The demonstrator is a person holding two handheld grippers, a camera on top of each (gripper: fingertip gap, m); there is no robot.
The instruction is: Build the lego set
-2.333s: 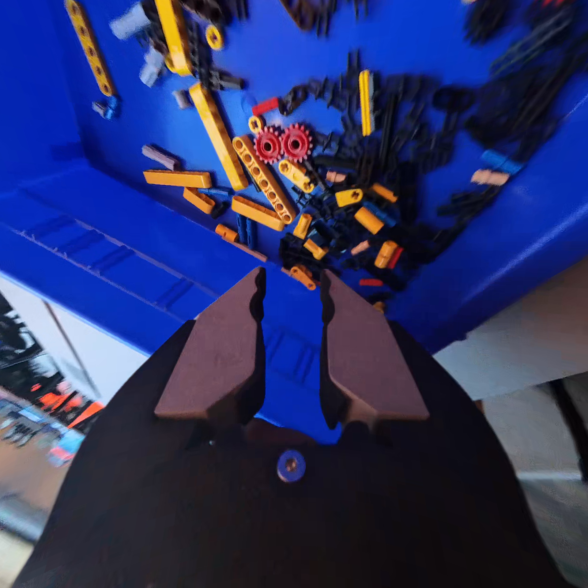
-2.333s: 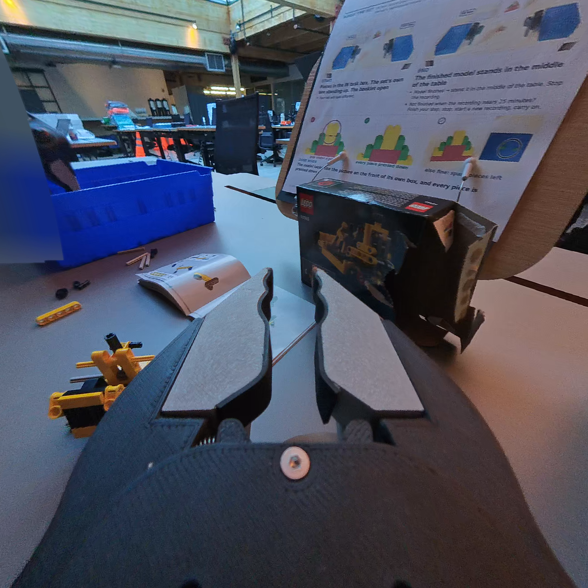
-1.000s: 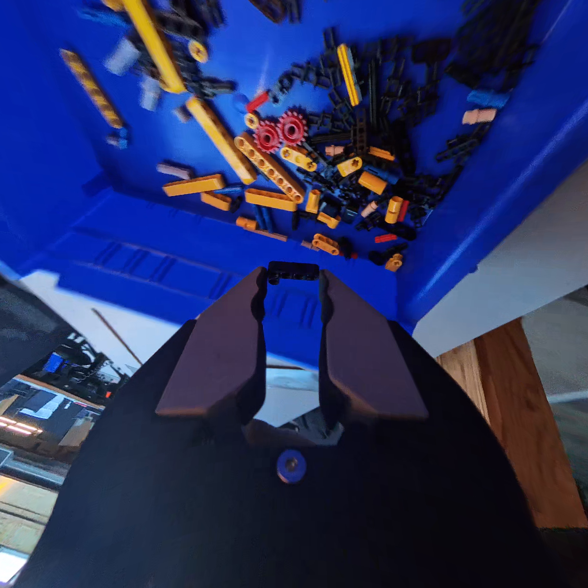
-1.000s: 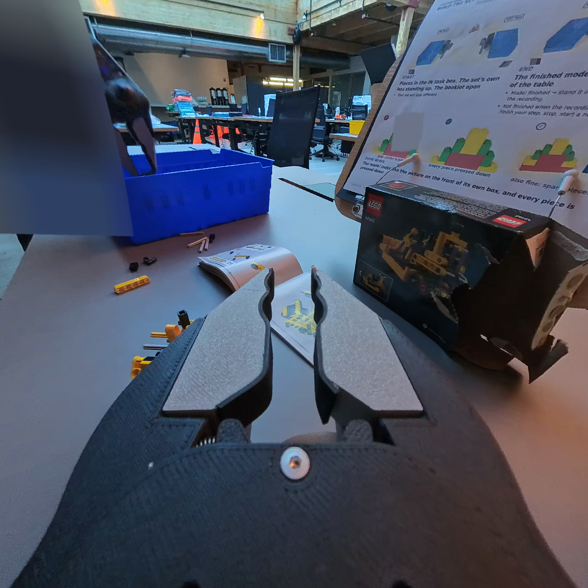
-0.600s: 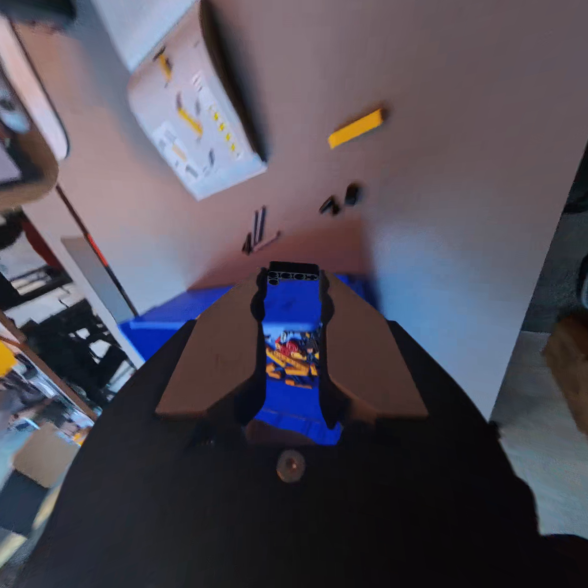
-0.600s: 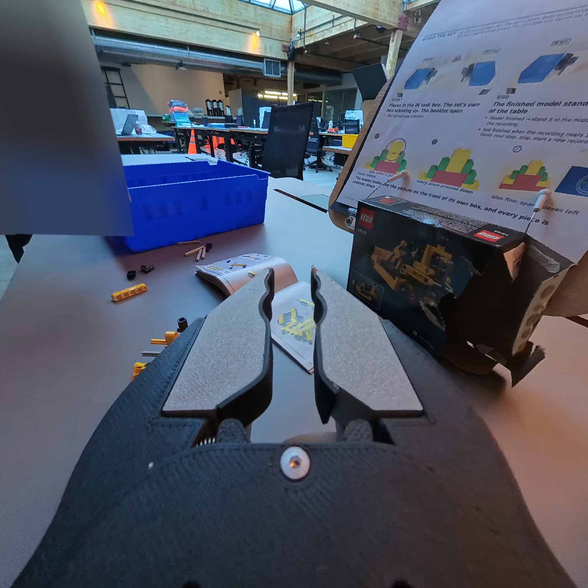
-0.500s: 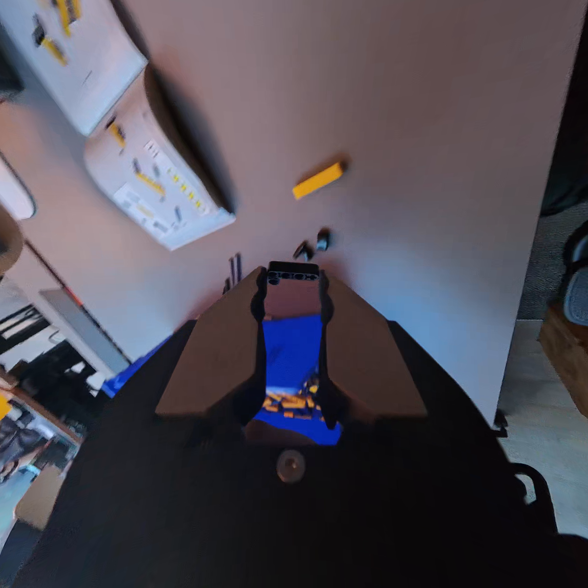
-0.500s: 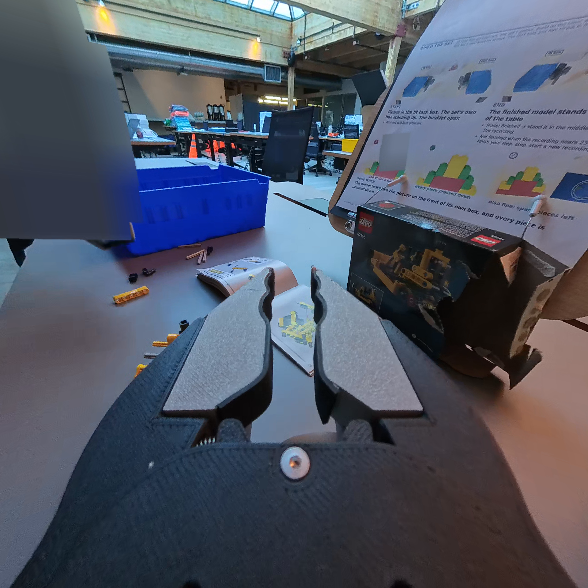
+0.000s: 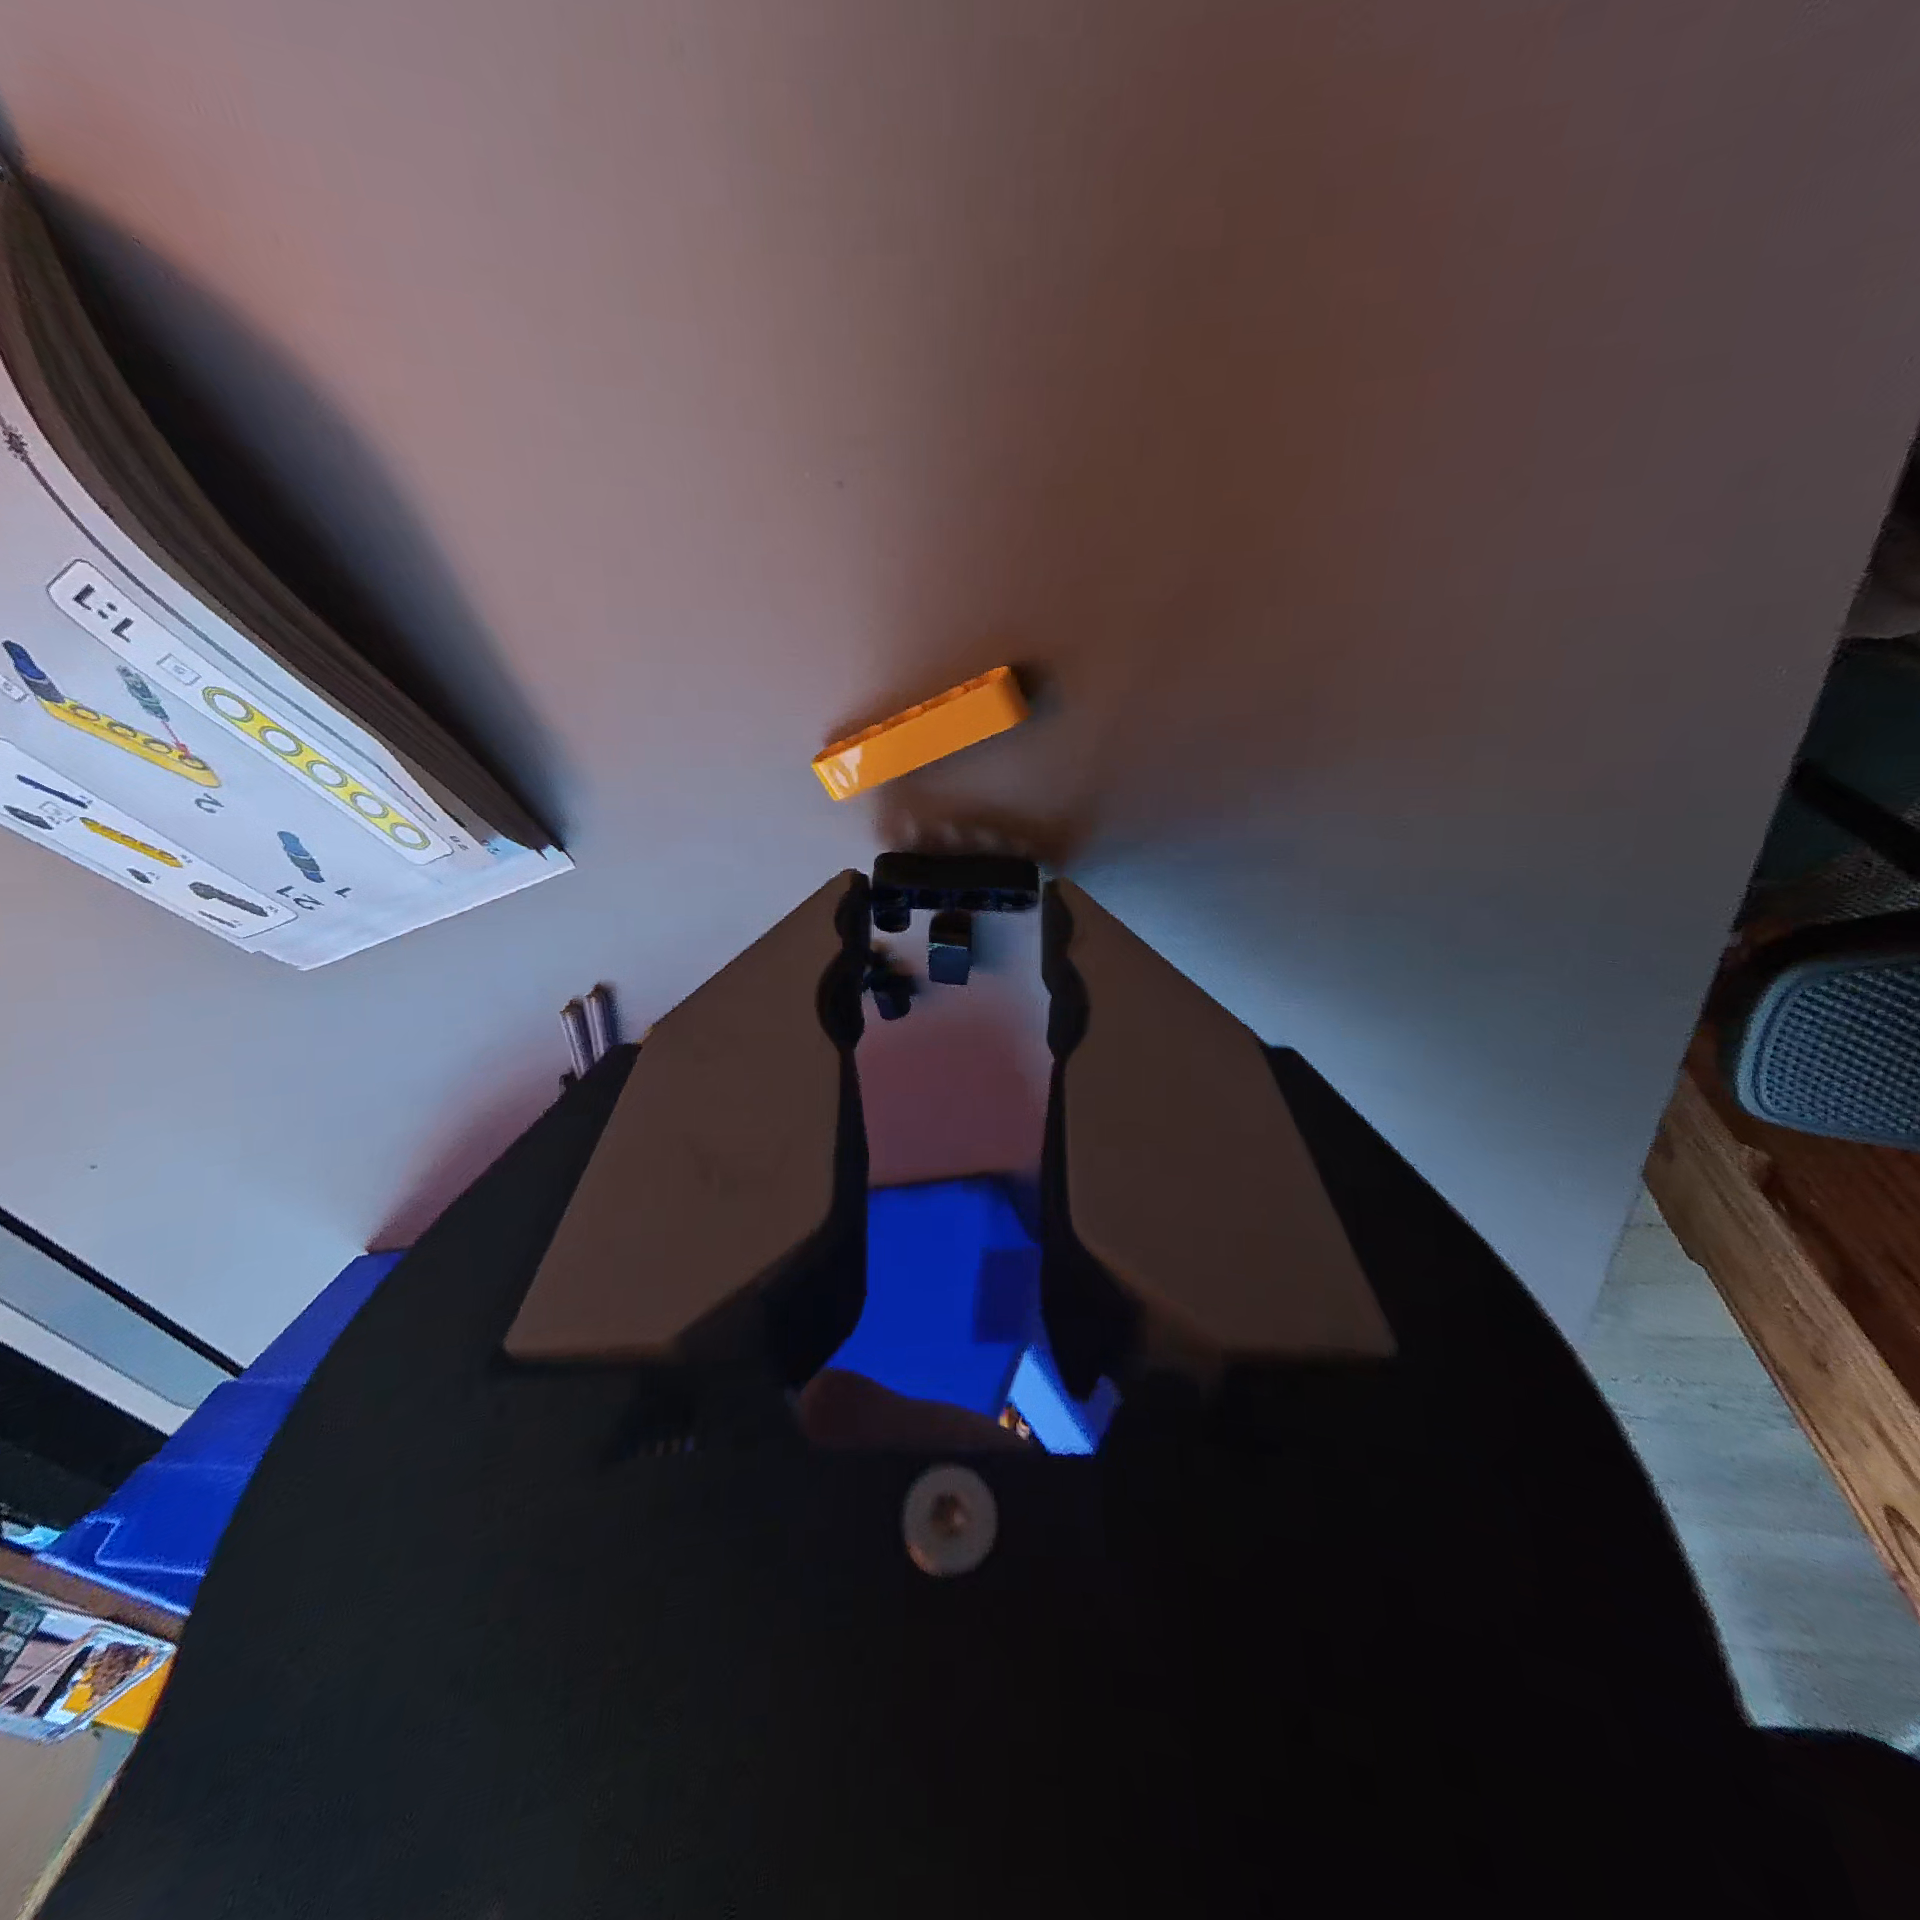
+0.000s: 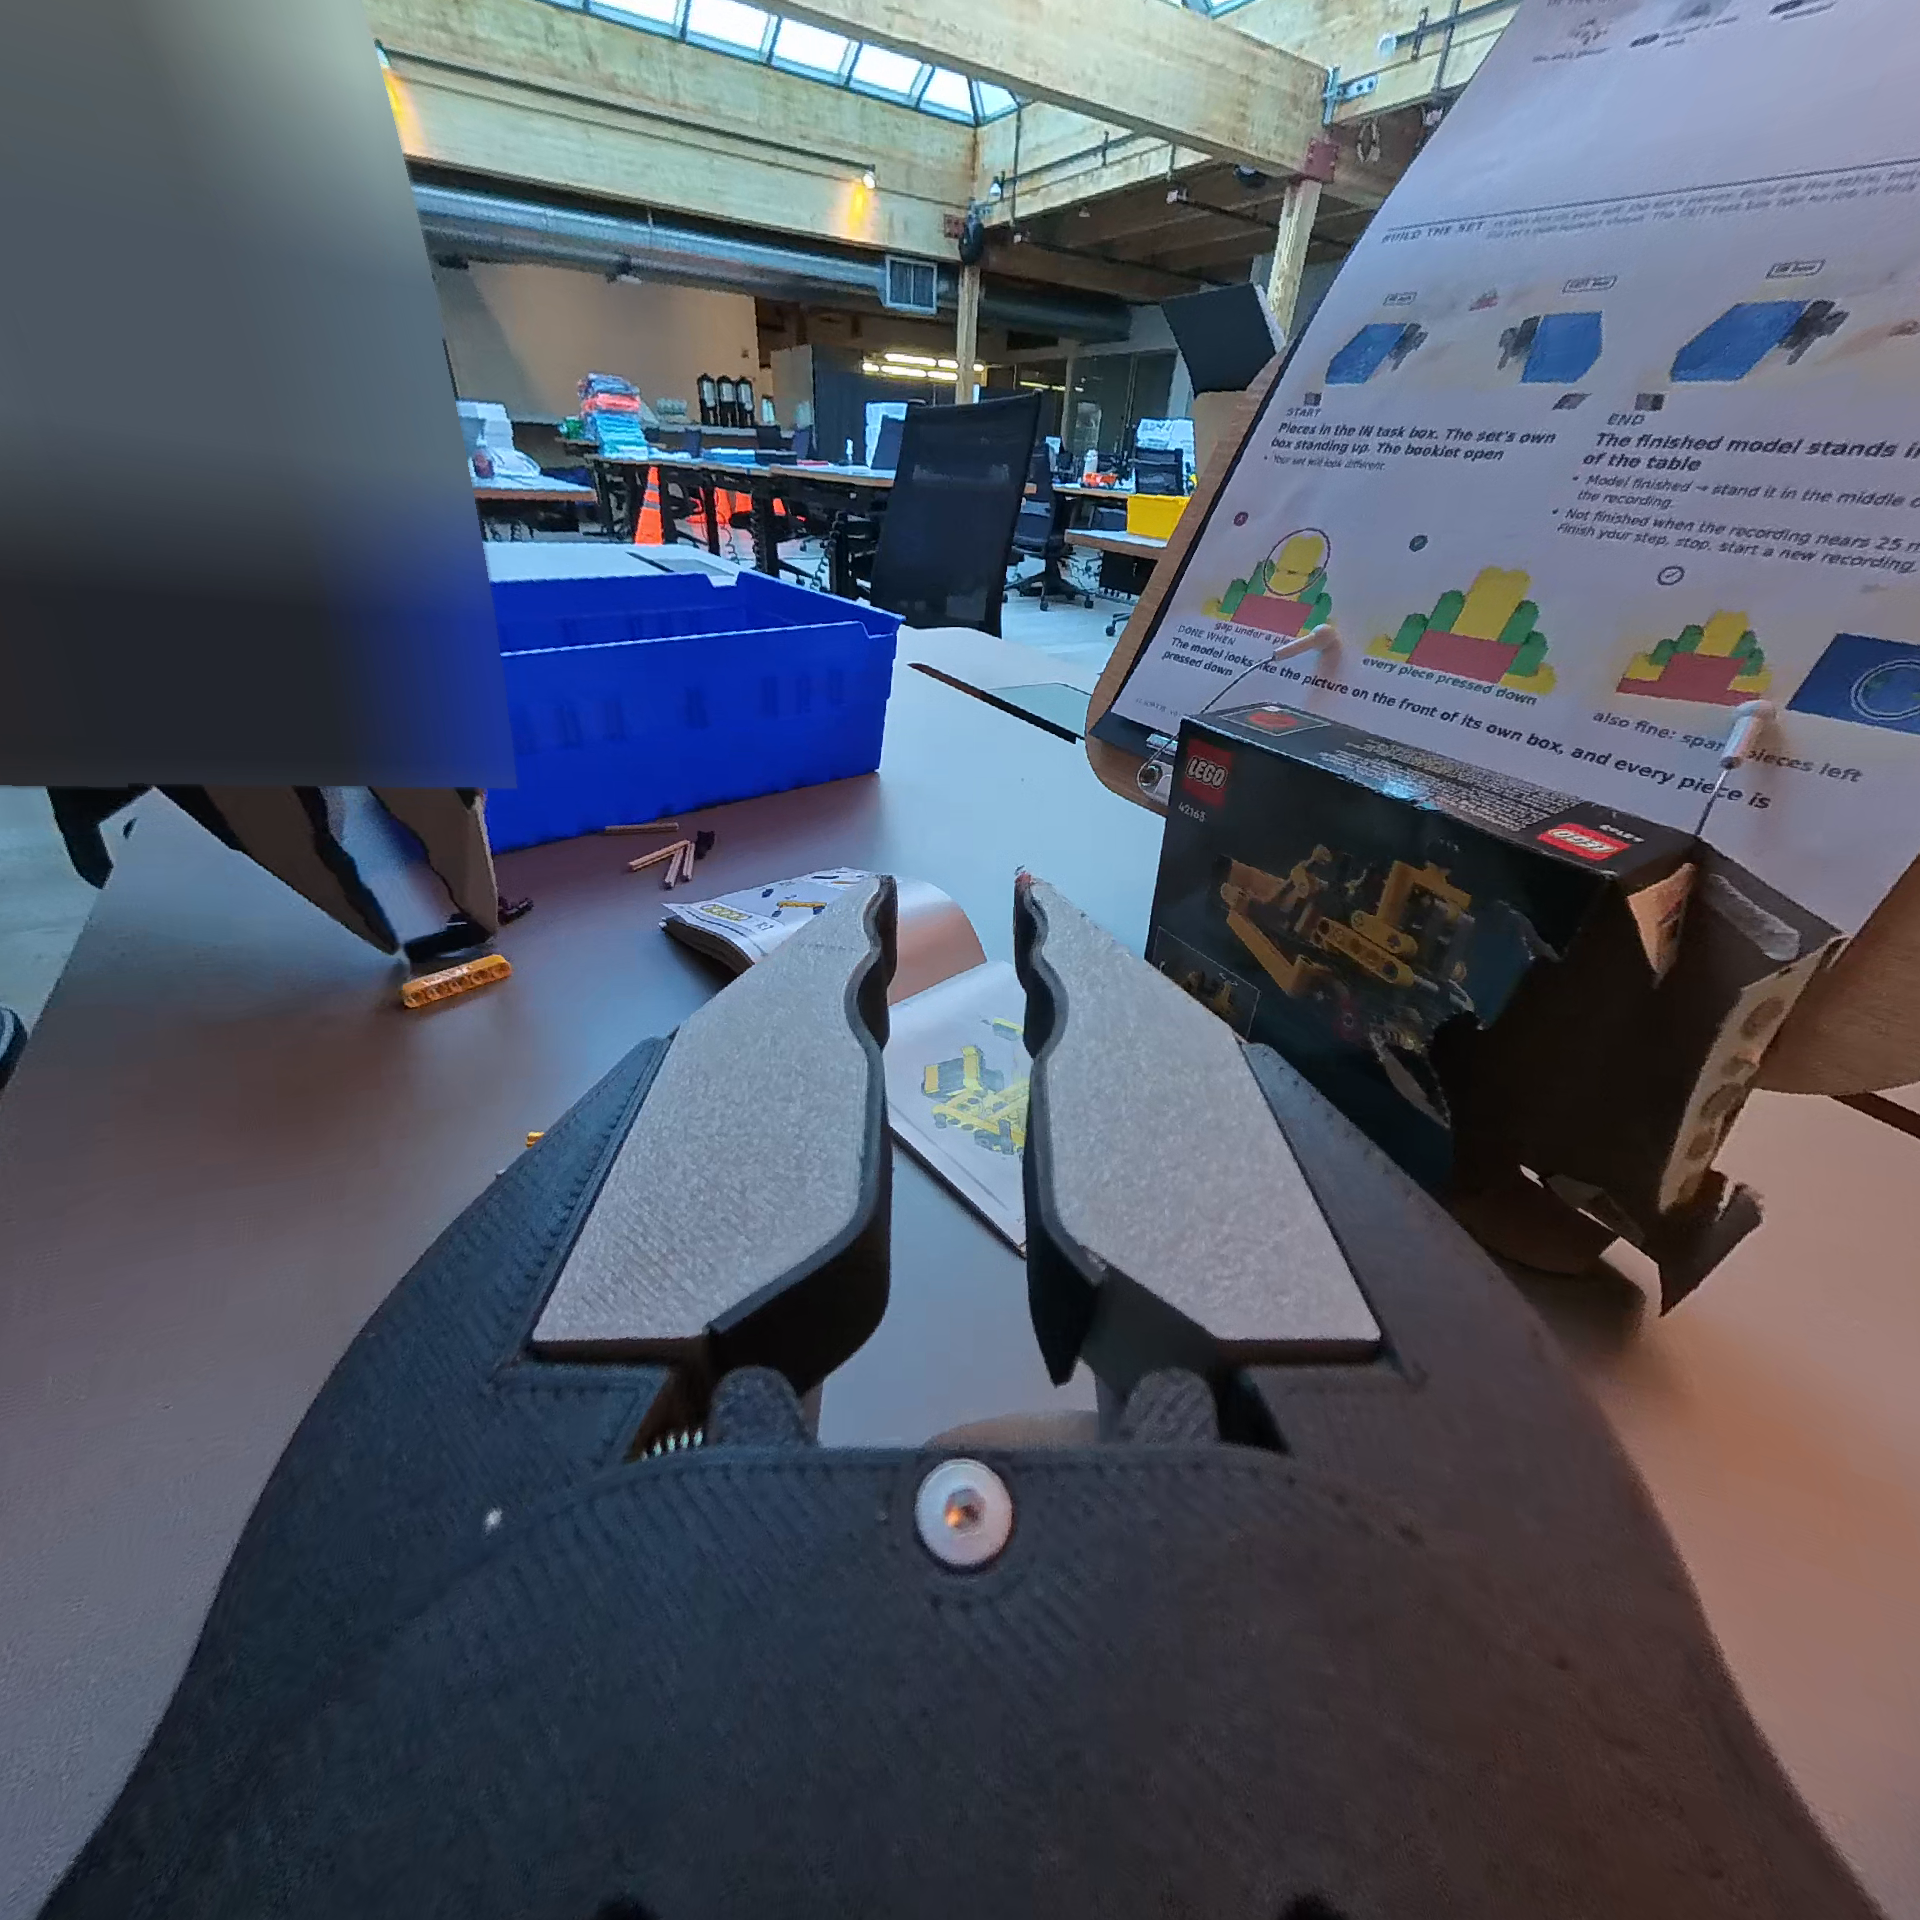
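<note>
My left gripper [image 9: 954, 896] is shut on a short black beam [image 9: 956, 878], held across its fingertips. It hangs low over the brown table [image 9: 1143, 364], just short of a yellow beam [image 9: 920, 732]. Two small black pins [image 9: 951, 956] lie on the table under the fingers. In the right wrist view the left gripper [image 10: 442, 935] stands tip-down beside the yellow beam [image 10: 455, 979]. My right gripper [image 10: 954, 914] is open and empty, above the open instruction booklet [image 10: 956, 1091].
A blue parts bin [image 10: 686, 696] stands at the back left, and tan axles [image 10: 660, 857] lie in front of it. The set's box [image 10: 1403, 966] and a leaning instruction board [image 10: 1558, 468] are on the right. The booklet [image 9: 208, 727] lies left of my left gripper. The table edge [image 9: 1766, 831] is close on its right. My right fingertips sit around 30 centimeters from my left ones.
My left gripper took the black beam out of the blue bin, swung over to the table and came down beside the yellow beam. My right gripper stayed open and barely moved.
</note>
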